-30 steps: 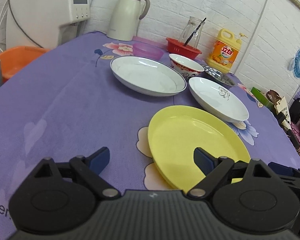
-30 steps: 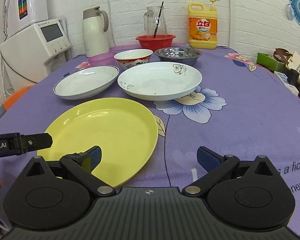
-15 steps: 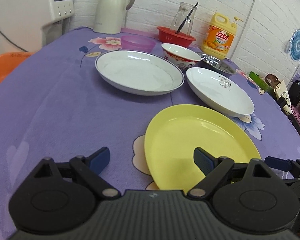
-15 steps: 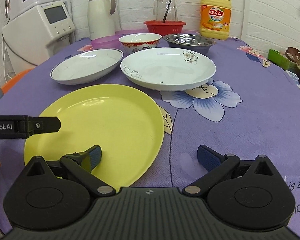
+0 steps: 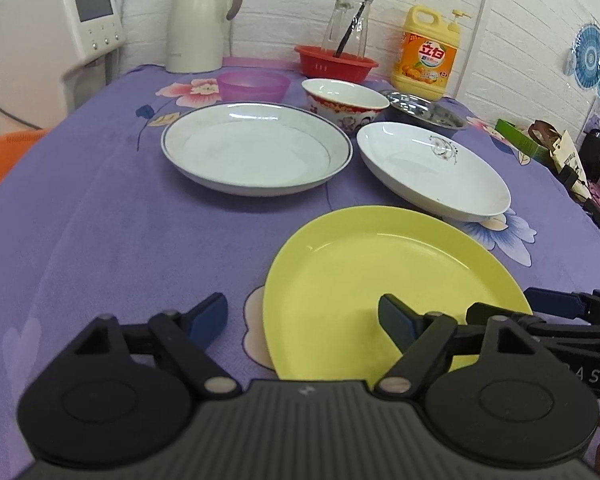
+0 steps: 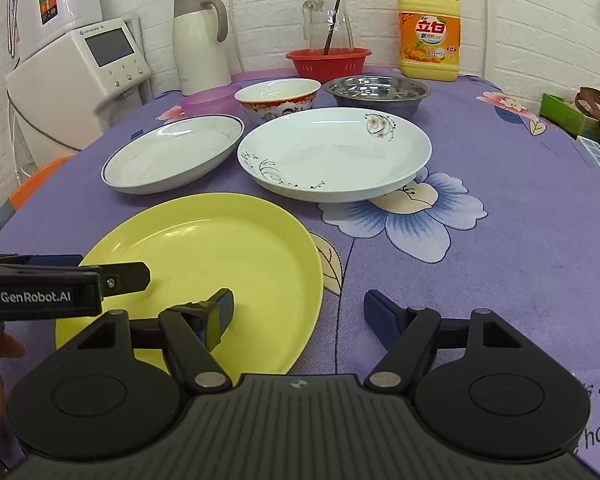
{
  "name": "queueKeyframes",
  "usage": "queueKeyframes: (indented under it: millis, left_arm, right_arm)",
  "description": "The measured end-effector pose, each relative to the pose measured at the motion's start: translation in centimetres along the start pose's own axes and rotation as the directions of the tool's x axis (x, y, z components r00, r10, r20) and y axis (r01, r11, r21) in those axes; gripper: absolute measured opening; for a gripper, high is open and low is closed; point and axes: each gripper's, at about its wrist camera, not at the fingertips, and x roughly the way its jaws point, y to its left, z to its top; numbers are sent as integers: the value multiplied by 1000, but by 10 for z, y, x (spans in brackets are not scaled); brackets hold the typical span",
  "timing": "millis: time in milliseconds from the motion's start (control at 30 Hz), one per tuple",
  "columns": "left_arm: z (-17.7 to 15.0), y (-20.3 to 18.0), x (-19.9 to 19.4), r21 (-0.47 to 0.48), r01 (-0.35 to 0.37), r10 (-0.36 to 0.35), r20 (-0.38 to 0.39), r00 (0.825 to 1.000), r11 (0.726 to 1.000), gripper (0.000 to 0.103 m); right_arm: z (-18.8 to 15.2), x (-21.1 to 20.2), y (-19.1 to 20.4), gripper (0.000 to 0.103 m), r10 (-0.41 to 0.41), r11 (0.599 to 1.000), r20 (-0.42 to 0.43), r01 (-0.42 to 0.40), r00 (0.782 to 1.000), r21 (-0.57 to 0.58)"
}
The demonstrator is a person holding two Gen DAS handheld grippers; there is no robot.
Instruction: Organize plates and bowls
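A yellow plate (image 5: 392, 280) (image 6: 204, 264) lies nearest on the purple cloth. My left gripper (image 5: 302, 318) straddles its left rim: one finger hangs over the plate, the other over the cloth. Its jaws are closing and the pads do not touch the plate. My right gripper (image 6: 300, 316) straddles the right rim the same way, open. Each gripper shows in the other's view, the right gripper (image 5: 560, 308) and the left gripper (image 6: 100, 280). Behind lie a blue-rimmed white plate (image 5: 256, 152) (image 6: 172, 154) and a flower-print white plate (image 5: 432, 168) (image 6: 334, 152).
Further back stand a red-and-white bowl (image 6: 278, 98), a steel bowl (image 6: 376, 90), a purple bowl (image 5: 254, 84), a red basket (image 6: 328, 62) with a glass jug, a detergent bottle (image 6: 428, 28) and a thermos (image 6: 200, 40). A water dispenser (image 6: 80, 76) stands left. A hand shows at the left edge.
Both grippers have edged in along the yellow plate's sides. The left gripper's fingers stand a little closer together, and its view has rolled level.
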Motion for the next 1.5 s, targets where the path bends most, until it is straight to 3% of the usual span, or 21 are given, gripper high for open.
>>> queueKeyframes:
  millis: [167,267,567,967,1200,1500]
  left_arm:
    - [0,-2,0,24,-13,13,2,1000,1000,66]
    - [0,-5,0,51,-22,22,7,1000,998,50]
    - [0,-5,0,54,-16,16,-2,1000,998,50]
    - [-7,-13,-1,73,3,-5,29,1000,997,48]
    - [-5,-6,-7,12,15,-15,19,1000,1000,43]
    - [-6,29,-29,-34,-68,69,32,997,997,43]
  right_arm:
    - [2,6,7,103,8,1000,8,-8,1000,-24]
    - [0,5,8,103,-7,999,16,8,1000,-37]
    - [-4,-8,-2,102,-25,1000,13,25,1000,-3]
    - [-11,-1,25,103,-13,998,29,15,999,-61]
    - [-10,-7,34,103,-34,998,40,36,999,-45]
    - [-3,-3,70,103,51,995,53,-46,997,-93]
